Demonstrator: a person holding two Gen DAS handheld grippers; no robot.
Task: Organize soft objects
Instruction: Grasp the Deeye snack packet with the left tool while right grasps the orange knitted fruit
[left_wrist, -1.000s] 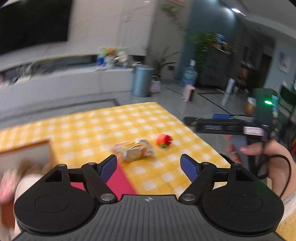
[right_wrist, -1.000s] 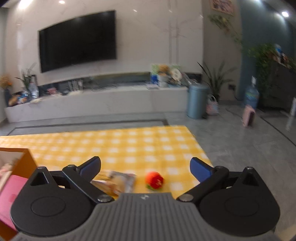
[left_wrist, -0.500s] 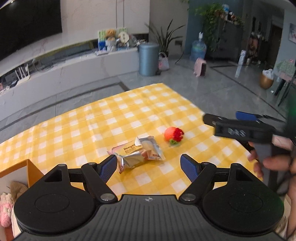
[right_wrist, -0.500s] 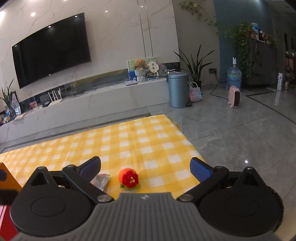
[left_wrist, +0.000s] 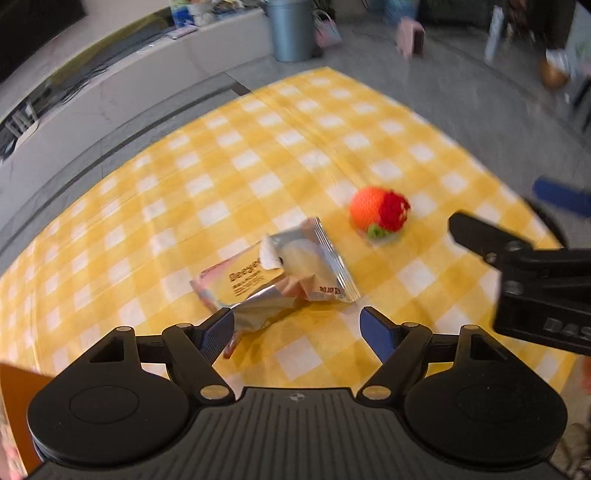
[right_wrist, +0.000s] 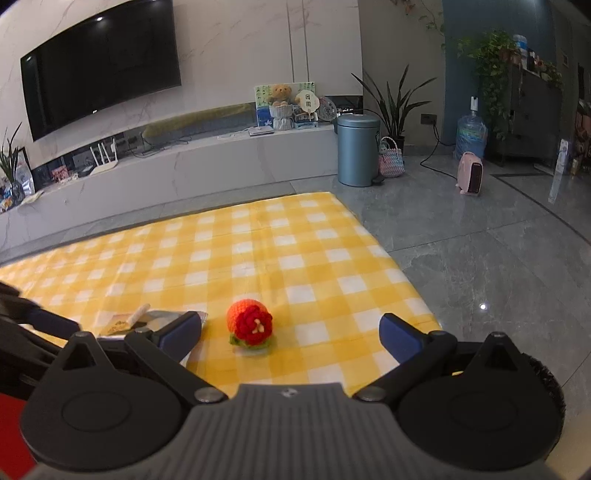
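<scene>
Foil snack packet (left_wrist: 280, 275) lying crumpled on the yellow checked cloth (left_wrist: 229, 162), just ahead of the left gripper (left_wrist: 297, 326), spread wide and empty, apparently lined up for a pinch. Beyond, crocheted orange-and-red ball (right_wrist: 250, 324) centred before the right gripper (right_wrist: 290, 332), likewise released, nothing held. Further off, orange box corner (left_wrist: 18, 384) at left, probably the destination.

I've got a crinkled silver foil snack packet w/ orange print (left_wrist: 280, 275) lying flat on the yellow-and-white checked tablecloth (left_wrist: 229, 155), one end puckered. Just to its right, apart, sits a small round crocheted orange ball w/ red flower and green leaf (right_wrist: 250, 326), flower facing me.
</scene>
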